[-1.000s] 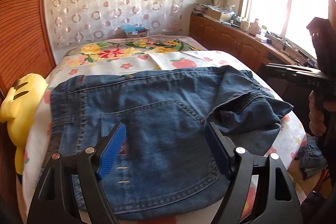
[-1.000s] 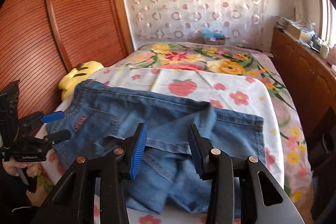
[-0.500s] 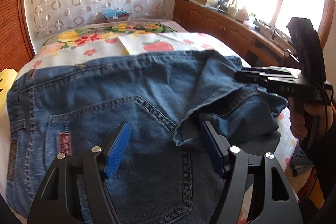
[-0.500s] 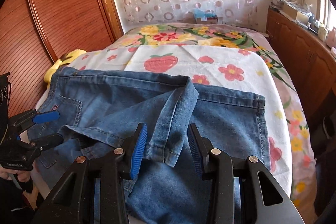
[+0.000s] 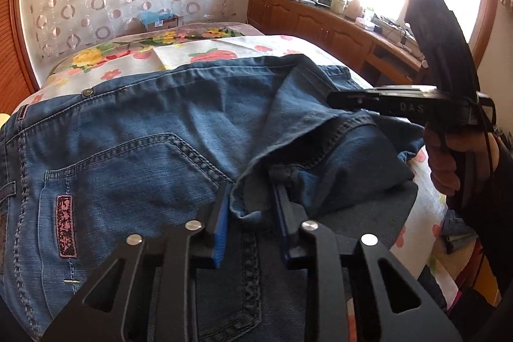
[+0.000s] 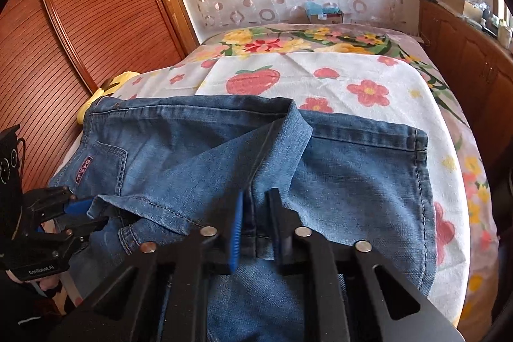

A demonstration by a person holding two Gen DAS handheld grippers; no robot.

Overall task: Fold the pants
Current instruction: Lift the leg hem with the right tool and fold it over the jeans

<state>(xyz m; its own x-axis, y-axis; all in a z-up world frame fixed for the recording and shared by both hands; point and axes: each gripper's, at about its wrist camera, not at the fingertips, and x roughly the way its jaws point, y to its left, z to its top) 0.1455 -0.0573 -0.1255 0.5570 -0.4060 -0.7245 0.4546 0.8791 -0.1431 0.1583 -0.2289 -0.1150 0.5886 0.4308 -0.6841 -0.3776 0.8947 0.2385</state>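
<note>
Blue jeans point(image 5: 144, 124) lie across the bed, back pocket up, with one leg folded back over the seat. In the left wrist view my left gripper point(image 5: 253, 210) has a raised denim edge between its blue pads; its jaws are closing and the pads touch the cloth. My right gripper point(image 6: 256, 220) has the folded leg's hem between its pads, with its jaws closing on it too. The jeans point(image 6: 352, 181) fill the lower half of the right wrist view. Each gripper shows in the other's view: the right gripper point(image 5: 332, 100) at right, the left gripper point(image 6: 93, 213) at left.
The bed carries a white sheet with flowers and strawberries point(image 6: 368, 76). A yellow plush toy point(image 6: 105, 85) lies by the wooden sliding doors point(image 6: 80, 21). Wooden cabinets point(image 5: 320, 21) under a bright window line the right side. A hand point(image 5: 449, 162) holds the right gripper.
Both grippers came down and forward onto the jeans. Their jaws narrowed from wide apart to closing on folds of denim.
</note>
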